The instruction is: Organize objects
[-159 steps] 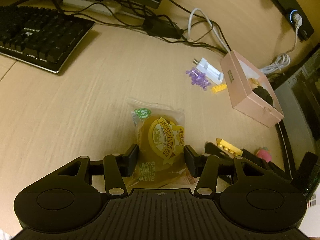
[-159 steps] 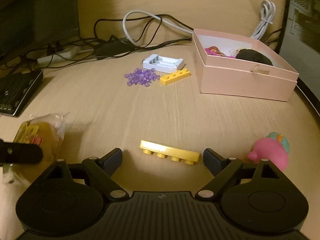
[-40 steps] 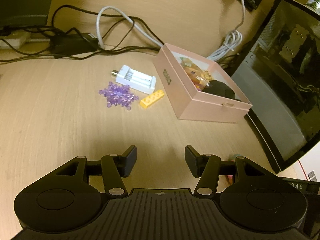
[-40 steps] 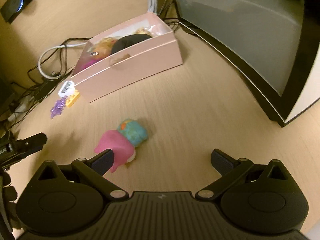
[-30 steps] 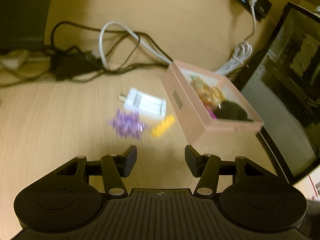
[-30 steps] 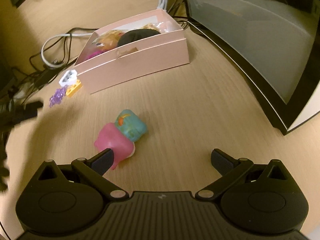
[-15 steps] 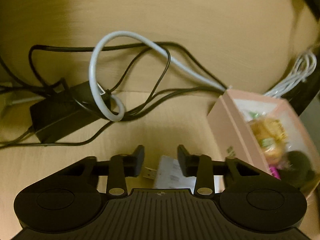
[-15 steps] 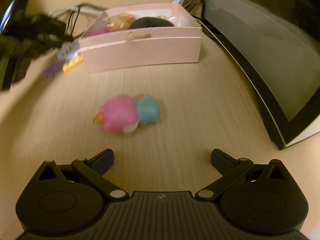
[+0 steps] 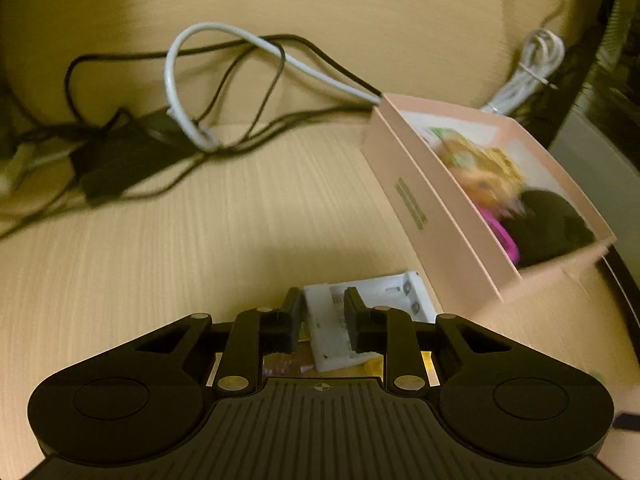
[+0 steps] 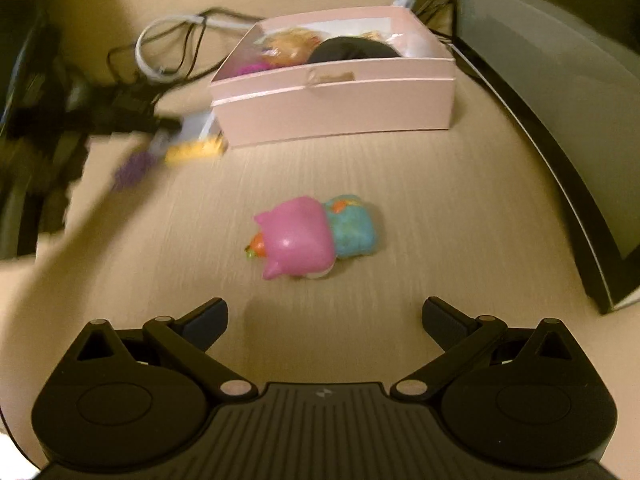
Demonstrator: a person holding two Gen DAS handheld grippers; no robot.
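My left gripper (image 9: 322,308) points down at the desk, and its jaws are closing on a white battery charger (image 9: 332,320). The charger's end sits between the pads and touches both. A yellow brick (image 10: 196,150) and purple beads (image 10: 134,170) lie just beside it, blurred. To the right stands the pink box (image 9: 432,216), which holds a snack packet, a black item and something magenta. My right gripper (image 10: 324,312) hangs open above the desk with nothing between its fingers. A pink and teal toy (image 10: 312,236) lies a little ahead of it, short of the box (image 10: 332,108).
Black and white cables (image 9: 188,92) and a black power adapter (image 9: 120,156) lie behind the charger. A coiled white cable (image 9: 532,64) sits at the back right. A dark glass-sided case (image 10: 560,100) walls off the right side of the desk.
My left gripper has moved forward over the charger, and its jaws have narrowed from wide apart to around the charger's end. In the right wrist view the toy has shifted toward the centre.
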